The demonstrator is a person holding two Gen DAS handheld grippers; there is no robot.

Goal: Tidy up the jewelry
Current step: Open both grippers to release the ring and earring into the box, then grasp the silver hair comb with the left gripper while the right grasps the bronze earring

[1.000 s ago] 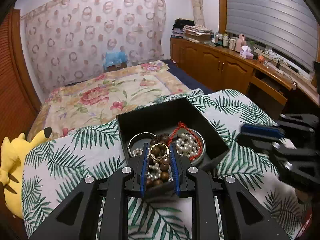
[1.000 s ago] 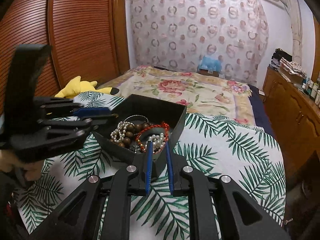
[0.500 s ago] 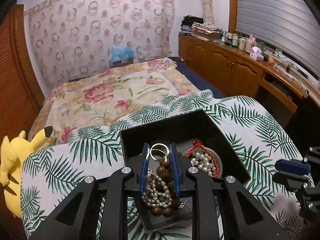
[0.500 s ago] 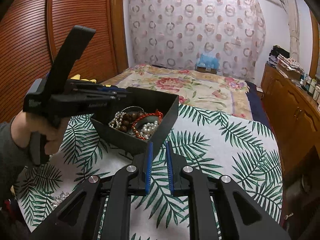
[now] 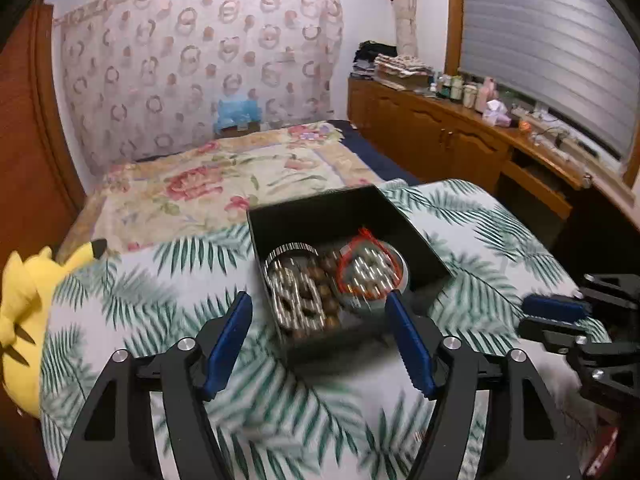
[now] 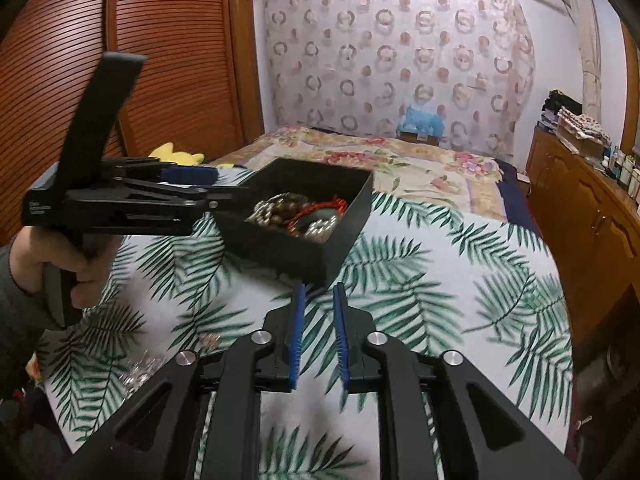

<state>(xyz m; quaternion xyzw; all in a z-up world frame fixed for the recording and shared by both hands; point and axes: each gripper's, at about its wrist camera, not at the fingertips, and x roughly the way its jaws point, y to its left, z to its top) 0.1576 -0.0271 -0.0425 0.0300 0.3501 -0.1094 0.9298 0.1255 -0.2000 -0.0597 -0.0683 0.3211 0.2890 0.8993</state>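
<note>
A black box (image 5: 320, 208) sits on the leaf-print cloth (image 5: 160, 288). It holds a pearl strand (image 5: 296, 300), brown wooden beads (image 5: 320, 276), a silver bangle (image 5: 292, 248) and a red cord bracelet (image 5: 368, 268) round more pearls. My left gripper (image 5: 317, 300) stands over the box's near edge with its jaws opening wide and no piece gripped between them. My right gripper (image 6: 319, 287) is just short of the box's near corner (image 6: 288, 248). Its jaws are opening, a narrow gap with nothing in it. The picture is blurred by motion.
A small sparkling heap of loose jewelry (image 6: 140, 368) lies on the cloth at the left, below the person's hand (image 6: 52, 260). A yellow plush toy (image 5: 20, 300) lies at the cloth's left edge. Behind are a floral bed (image 5: 224, 176) and wooden cabinets (image 5: 440, 140).
My left gripper, earlier shut on a gold ring over the beads, has spread wide and the ring is no longer between its jaws. My right gripper has drawn back from the box and parted slightly.
</note>
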